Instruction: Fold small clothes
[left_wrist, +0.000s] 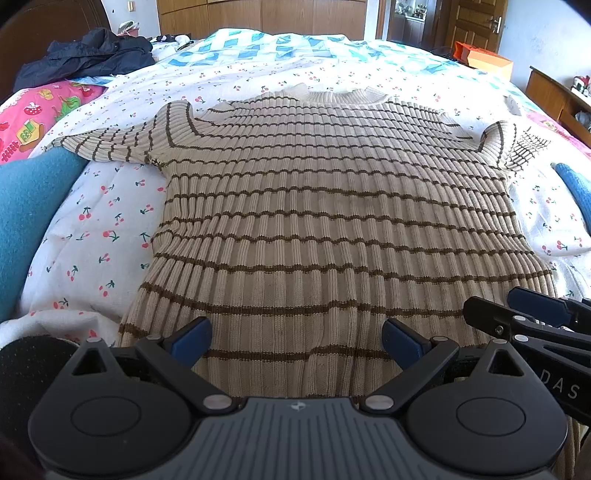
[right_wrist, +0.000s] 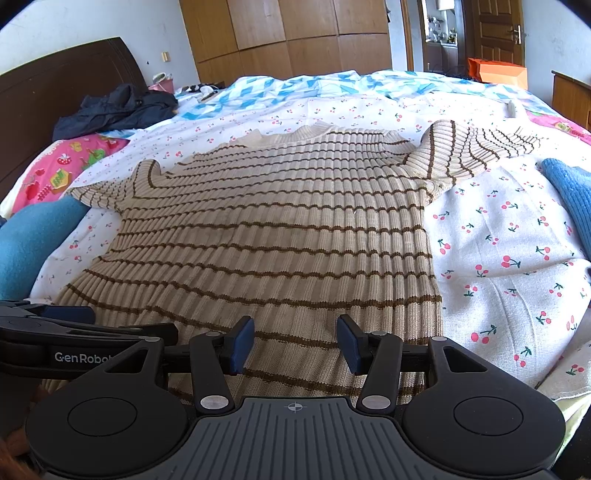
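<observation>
A beige ribbed sweater with brown stripes (left_wrist: 314, 206) lies flat on the bed, collar far, both sleeves spread sideways; it also shows in the right wrist view (right_wrist: 280, 236). My left gripper (left_wrist: 297, 341) is open and empty, just above the sweater's near hem, left of middle. My right gripper (right_wrist: 295, 341) is open and empty above the hem toward the sweater's right side. The right gripper also shows in the left wrist view (left_wrist: 517, 314) at the lower right, and the left gripper shows in the right wrist view (right_wrist: 92, 325) at the lower left.
The bed has a white cherry-print cover (right_wrist: 498, 266). Blue knit garments lie at the left (left_wrist: 33, 221) and right (right_wrist: 569, 192). A dark jacket (left_wrist: 88, 55) and a pink pillow (left_wrist: 40, 114) lie at the far left. An orange box (left_wrist: 484, 59) is far right.
</observation>
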